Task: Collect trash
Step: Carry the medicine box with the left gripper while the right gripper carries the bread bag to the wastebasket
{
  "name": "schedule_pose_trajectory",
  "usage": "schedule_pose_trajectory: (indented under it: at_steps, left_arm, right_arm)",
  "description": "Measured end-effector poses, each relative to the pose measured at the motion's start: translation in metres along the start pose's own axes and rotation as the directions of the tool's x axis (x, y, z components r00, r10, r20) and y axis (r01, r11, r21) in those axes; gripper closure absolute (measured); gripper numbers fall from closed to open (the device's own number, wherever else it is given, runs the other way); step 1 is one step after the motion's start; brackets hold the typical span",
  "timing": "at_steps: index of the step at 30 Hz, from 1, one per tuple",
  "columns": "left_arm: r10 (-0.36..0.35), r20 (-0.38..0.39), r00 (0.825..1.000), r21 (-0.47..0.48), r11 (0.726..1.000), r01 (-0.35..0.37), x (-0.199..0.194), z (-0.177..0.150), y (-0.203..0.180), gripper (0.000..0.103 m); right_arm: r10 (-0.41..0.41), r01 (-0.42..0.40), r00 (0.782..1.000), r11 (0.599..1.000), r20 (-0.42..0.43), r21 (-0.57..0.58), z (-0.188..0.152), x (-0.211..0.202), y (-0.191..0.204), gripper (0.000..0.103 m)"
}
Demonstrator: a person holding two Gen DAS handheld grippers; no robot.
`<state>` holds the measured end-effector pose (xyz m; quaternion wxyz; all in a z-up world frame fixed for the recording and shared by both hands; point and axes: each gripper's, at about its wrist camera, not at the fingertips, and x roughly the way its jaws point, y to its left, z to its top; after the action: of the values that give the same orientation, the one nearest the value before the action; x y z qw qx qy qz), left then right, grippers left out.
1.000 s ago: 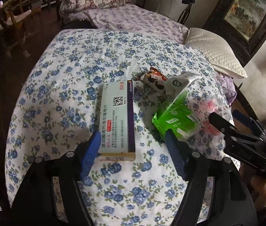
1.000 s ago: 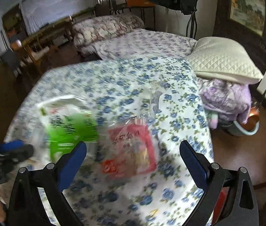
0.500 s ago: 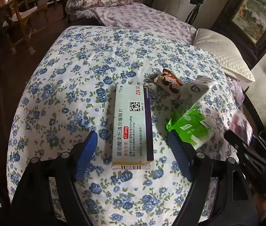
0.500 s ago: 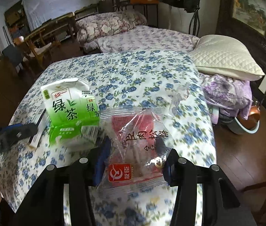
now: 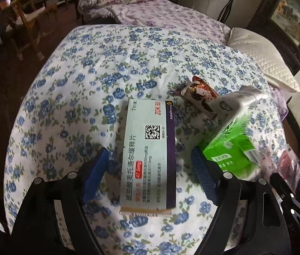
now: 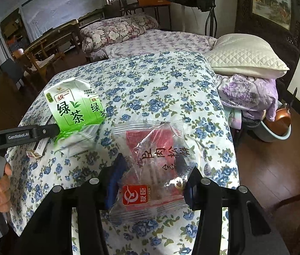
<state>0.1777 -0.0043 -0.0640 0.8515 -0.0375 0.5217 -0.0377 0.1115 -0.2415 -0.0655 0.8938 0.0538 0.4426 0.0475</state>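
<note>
Now right claw (image 6: 150,178) clamps the snack bag (image 6: 152,170), previously ungripped.

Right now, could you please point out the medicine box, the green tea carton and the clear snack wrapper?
medicine box (image 5: 150,159): left wrist view, top face.
green tea carton (image 6: 71,110): right wrist view, front panel.
clear snack wrapper (image 6: 152,170): right wrist view, middle of the film.

Both grippers: black frames, silver screws, ribbed blue fingers (image 5: 95,173). Left gripper (image 6: 22,137) bears white lettering; bare-skinned hand (image 6: 0,188).
</note>
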Motion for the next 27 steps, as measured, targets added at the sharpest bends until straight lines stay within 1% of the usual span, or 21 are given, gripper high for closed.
schedule_pose_trajectory:
  at_steps: [1,2,3,4,5,8,11,18,23,26,27]
  left_arm:
    - [0.01,0.005,1.0,0.008,1.0,-0.01,0.0,0.0,-0.001,0.028]
    - [0.024,0.012,1.0,0.017,1.0,-0.024,0.0,0.0,-0.001,0.035]
    - [0.051,0.019,0.999,0.033,0.998,-0.051,0.0,-0.001,-0.002,0.045]
    - [0.073,0.026,0.997,0.05,0.996,-0.075,0.0,-0.002,-0.003,0.05]
    - [0.077,0.029,0.997,0.053,0.995,-0.079,-0.001,-0.002,-0.002,0.06]
    - [0.033,0.014,0.999,0.027,0.999,-0.033,-0.006,-0.003,0.007,0.06]
    - [0.045,0.036,0.998,0.026,0.999,-0.046,-0.014,-0.003,0.011,0.06]
    - [0.037,0.1,0.994,0.041,0.998,-0.042,-0.041,-0.008,0.007,0.06]
    - [-0.01,0.127,0.992,0.051,0.999,0.004,-0.059,-0.012,-0.005,0.06]
    - [-0.044,0.157,0.987,0.078,0.996,0.032,-0.073,-0.016,-0.017,0.06]
    - [-0.068,0.167,0.984,0.097,0.994,0.052,-0.079,-0.02,-0.024,0.06]
  right_arm:
    - [0.001,-0.001,1.0,1.0,-0.001,0.002,0.0,0.001,-0.001,0.054]
    - [0.003,-0.003,1.0,1.0,-0.003,0.005,-0.001,0.001,-0.002,0.054]
    - [0.003,-0.003,1.0,1.0,-0.003,0.007,-0.001,0.001,-0.002,0.054]
    - [0.003,-0.003,1.0,1.0,-0.002,0.008,-0.001,0.0,-0.002,0.054]
    - [0.006,-0.006,1.0,1.0,-0.002,0.01,-0.002,0.0,-0.003,0.054]
    - [0.009,-0.009,1.0,1.0,0.003,0.013,-0.003,-0.002,-0.004,0.054]
    - [0.014,-0.014,1.0,1.0,0.01,0.015,-0.004,-0.005,-0.004,0.054]
    - [0.011,-0.011,1.0,1.0,0.024,0.016,-0.008,-0.016,-0.007,0.054]
    - [0.011,-0.012,0.999,0.999,0.038,0.031,-0.015,-0.031,-0.018,0.054]
    - [0.007,-0.01,0.999,0.998,0.047,0.058,-0.02,-0.042,-0.033,0.054]
    - [0.008,-0.011,0.999,0.998,0.05,0.07,-0.022,-0.046,-0.039,0.054]
